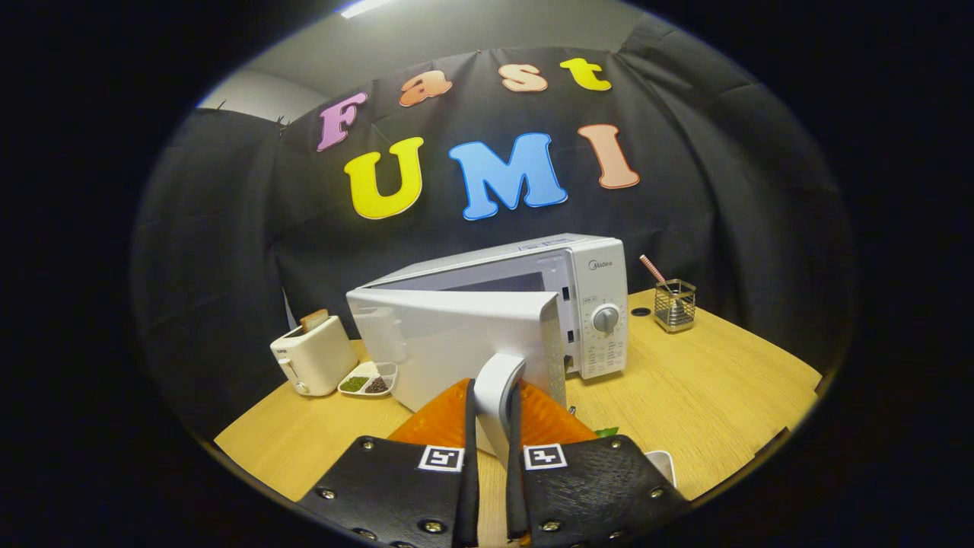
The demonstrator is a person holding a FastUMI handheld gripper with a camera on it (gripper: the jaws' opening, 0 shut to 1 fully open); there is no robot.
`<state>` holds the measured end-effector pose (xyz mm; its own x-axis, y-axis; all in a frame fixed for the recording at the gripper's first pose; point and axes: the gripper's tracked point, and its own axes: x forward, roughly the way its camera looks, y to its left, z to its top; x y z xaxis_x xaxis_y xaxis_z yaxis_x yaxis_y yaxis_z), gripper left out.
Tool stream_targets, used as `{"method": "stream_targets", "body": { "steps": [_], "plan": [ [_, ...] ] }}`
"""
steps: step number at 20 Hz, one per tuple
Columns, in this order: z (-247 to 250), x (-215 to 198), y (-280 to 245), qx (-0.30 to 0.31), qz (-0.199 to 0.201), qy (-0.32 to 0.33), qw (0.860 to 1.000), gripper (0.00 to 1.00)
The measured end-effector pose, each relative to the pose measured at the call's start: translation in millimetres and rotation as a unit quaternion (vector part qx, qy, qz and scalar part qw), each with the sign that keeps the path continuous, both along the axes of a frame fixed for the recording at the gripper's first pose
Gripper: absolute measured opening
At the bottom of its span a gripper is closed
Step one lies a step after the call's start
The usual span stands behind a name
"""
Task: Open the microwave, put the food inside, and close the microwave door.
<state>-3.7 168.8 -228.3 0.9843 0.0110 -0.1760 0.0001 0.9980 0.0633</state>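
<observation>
**Pulling the door open**

Gripper [493, 415] pinched tight on curved white door handle [498, 380]. White boxy microwave [601, 304] sits far on wooden table [723, 396], white door [449, 342] swung partway out. Next: pull wider, let go, fetch food.

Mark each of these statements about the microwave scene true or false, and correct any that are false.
1. The microwave door is swung partly open. True.
2. The gripper has its fingers closed on the door handle. True: the handle sits between the two fingers, pressed from both sides.
3. The toaster stands to the right of the microwave. False: it stands to the left, beside a small divided dish.
4. The wire holder to the microwave's right is empty. False: a striped stick leans out of it.
5. The toaster slot is empty. False: a slice of bread sticks up from it.
</observation>
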Motion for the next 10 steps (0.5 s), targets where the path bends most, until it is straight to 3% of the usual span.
{"method": "stream_targets", "body": {
  "steps": [10],
  "plan": [
    [-15.6,-41.9,65.4,0.0,0.07,0.01,0.997,0.15]
  ]
}}
